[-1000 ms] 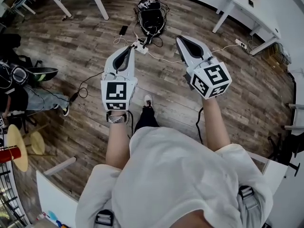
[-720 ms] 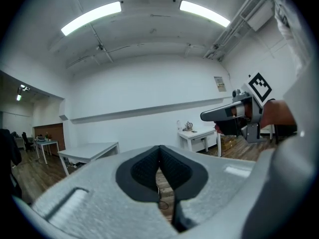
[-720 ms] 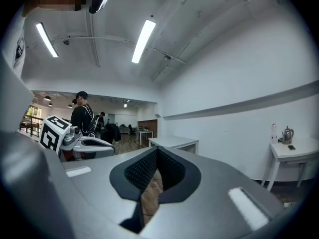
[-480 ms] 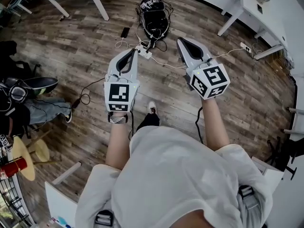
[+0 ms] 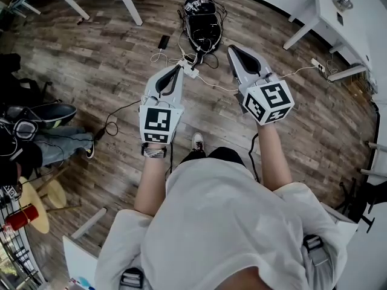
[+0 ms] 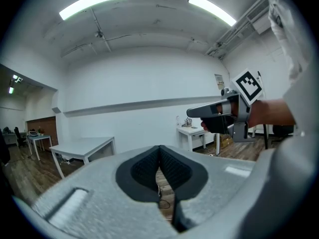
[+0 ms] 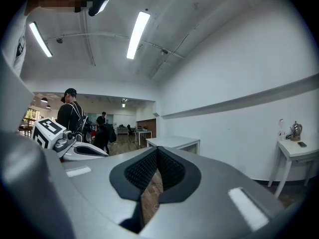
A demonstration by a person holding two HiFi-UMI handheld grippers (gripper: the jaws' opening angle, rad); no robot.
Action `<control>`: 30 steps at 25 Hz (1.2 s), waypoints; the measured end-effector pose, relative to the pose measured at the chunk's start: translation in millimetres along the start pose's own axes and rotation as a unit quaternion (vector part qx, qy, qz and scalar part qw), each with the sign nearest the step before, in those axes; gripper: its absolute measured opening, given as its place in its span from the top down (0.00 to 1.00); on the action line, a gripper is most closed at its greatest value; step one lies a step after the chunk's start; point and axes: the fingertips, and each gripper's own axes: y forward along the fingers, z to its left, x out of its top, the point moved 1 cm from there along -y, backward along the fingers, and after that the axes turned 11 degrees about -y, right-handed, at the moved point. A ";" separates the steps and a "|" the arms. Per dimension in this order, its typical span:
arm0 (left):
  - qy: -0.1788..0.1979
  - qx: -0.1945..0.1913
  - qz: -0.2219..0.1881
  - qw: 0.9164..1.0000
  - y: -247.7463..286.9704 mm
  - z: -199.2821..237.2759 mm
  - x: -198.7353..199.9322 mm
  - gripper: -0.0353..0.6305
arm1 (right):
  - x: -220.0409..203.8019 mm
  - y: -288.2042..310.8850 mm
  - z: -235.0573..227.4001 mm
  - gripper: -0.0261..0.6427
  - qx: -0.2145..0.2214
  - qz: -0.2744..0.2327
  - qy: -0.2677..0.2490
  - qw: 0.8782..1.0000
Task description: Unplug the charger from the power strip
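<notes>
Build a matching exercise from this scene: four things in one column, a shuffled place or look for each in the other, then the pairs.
Things:
1. power strip
2. phone
3. black bag
4. red can

Descriptions:
A. on a round table at the head view's lower left
B. white, with cables running from it
C. flat and dark, lying on the floor
D. bulky, at the head view's top centre

Pairs: 1-B; 2-C; 3-D; 4-A
</notes>
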 end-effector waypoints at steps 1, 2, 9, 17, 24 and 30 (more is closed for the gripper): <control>-0.002 0.000 0.000 1.000 3.8 3.6 0.0 0.94 | -1.3 4.1 -1.6 0.96 0.000 0.001 -0.001 1.000; -0.004 0.002 0.002 1.000 7.6 7.0 -0.4 0.94 | -3.4 7.4 -3.2 0.96 0.000 0.004 -0.001 1.000; -0.008 0.014 0.012 1.000 28.3 28.6 -6.3 0.94 | -22.5 27.0 -12.6 0.96 0.003 0.019 0.009 1.000; -0.017 0.038 0.026 0.999 58.1 64.6 -19.8 0.94 | -31.6 68.9 -35.3 0.96 0.015 0.012 0.012 1.000; -0.025 0.035 0.041 0.998 102.4 87.2 -27.1 0.94 | -51.5 109.8 -64.9 0.96 0.021 0.026 0.018 0.999; -0.033 0.029 0.049 0.998 142.2 103.4 -41.1 0.94 | -77.0 145.9 -87.6 0.96 0.029 0.041 0.018 0.999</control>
